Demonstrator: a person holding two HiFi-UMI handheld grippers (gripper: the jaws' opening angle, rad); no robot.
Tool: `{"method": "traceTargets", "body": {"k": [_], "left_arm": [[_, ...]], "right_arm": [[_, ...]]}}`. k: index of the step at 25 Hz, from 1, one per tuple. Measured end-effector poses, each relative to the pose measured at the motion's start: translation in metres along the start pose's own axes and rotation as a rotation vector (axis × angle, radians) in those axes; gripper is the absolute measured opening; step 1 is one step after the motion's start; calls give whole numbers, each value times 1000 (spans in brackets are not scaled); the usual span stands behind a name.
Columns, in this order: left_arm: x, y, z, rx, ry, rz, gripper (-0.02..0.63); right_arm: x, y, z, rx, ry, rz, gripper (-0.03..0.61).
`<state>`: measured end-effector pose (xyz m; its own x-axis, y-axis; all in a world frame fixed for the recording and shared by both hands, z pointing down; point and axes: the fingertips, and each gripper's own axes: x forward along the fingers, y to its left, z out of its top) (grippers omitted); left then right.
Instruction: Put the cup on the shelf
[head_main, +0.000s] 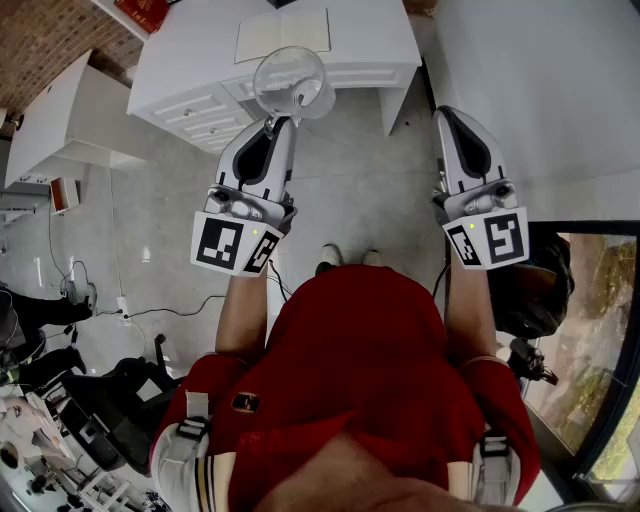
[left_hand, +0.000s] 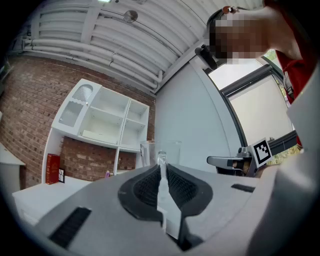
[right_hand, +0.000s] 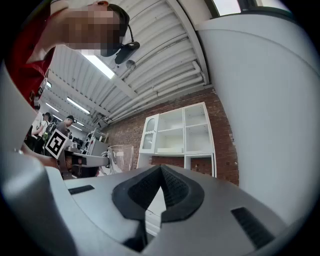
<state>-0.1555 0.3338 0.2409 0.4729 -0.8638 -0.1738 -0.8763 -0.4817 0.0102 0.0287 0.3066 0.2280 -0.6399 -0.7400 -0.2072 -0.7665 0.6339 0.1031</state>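
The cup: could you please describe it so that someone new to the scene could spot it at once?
In the head view, find the white cabinet at the top. Just before it, the left gripper pinches a cup. It is the only clear glass thing, unlike the flat cream sheet beyond.

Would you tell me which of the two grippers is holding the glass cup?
The left gripper: its jaws pinch the wall of the glass cup, while the right gripper is shut on nothing.
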Motion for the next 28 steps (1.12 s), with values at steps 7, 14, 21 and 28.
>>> {"method": "traceTargets", "body": {"k": [7,14,21,28], "left_arm": [[-3,9,-2,-4,1,-18,28],[-7,35,-8,-22,4,-40,28],[-4,70,-9,-26,-8,-80,28],[31,99,-22,-27,3,-89,28]], "right_arm": [[9,10,-1,17,-13,1,-3],[37,23,-2,5,-22,-6,-2],[60,31,-8,5,3,-47,-2],[84,3,-19,-26,22,-84,-3]]}}
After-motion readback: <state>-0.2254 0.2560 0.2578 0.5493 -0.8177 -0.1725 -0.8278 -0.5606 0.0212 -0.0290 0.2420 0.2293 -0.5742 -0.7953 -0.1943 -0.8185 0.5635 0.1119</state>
